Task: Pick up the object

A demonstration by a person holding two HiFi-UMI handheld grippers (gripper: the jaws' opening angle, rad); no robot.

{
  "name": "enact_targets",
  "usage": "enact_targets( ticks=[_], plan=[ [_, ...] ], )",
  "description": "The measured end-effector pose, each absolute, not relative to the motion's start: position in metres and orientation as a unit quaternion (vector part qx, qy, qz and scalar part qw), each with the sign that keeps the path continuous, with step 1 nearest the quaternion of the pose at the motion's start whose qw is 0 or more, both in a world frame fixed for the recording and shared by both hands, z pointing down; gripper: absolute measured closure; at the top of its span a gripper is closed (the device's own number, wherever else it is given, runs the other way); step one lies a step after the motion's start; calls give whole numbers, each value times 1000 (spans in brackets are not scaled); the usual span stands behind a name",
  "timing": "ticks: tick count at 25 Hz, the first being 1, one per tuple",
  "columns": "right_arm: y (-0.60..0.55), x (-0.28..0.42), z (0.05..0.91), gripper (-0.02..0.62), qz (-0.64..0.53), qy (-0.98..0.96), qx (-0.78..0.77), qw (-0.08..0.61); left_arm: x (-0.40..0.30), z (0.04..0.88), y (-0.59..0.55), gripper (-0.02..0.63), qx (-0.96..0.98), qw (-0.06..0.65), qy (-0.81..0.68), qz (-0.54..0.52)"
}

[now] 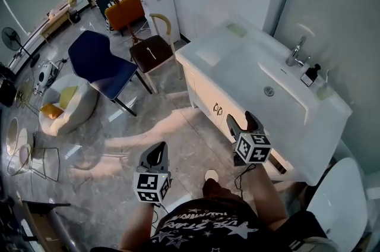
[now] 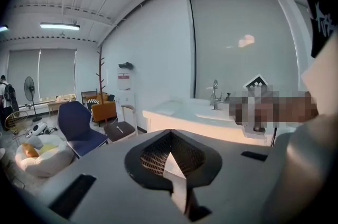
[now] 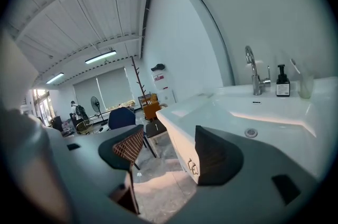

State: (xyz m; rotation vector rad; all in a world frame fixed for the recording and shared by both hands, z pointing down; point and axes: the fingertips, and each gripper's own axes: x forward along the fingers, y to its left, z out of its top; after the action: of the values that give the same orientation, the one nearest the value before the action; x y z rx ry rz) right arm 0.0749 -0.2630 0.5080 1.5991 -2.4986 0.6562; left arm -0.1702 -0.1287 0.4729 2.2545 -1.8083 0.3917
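Your black printed shirt (image 1: 199, 230) fills the bottom of the head view, and both forearms reach forward from it. Your left gripper (image 1: 156, 155) hangs over the grey marbled floor (image 1: 119, 138), its jaws clenched together with nothing between them. Your right gripper (image 1: 244, 122) is held at the front edge of the white vanity counter with a sunken basin (image 1: 237, 60), jaws released wide and empty. Which object you are meant to lift cannot be told. A dark pump bottle (image 1: 310, 75) and a clear tumbler (image 1: 324, 88) stand at the back of the counter, just beside the chrome faucet (image 1: 296, 52) and well apart from both grippers. A navy chair (image 1: 98, 63) and a brown-seated chair (image 1: 151, 52) stand further off on the floor
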Motion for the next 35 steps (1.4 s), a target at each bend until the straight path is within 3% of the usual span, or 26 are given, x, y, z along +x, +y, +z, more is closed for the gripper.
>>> enact_targets(
  ticks=[22, 35],
  plan=[
    [-419, 146, 521, 299, 254, -795, 550, 32, -107, 468, -315, 591, 791, 91, -586, 150],
    [-540, 156, 540, 299, 265, -731, 628, 39, -98, 492, -504, 591, 857, 98, -481, 160]
  ],
)
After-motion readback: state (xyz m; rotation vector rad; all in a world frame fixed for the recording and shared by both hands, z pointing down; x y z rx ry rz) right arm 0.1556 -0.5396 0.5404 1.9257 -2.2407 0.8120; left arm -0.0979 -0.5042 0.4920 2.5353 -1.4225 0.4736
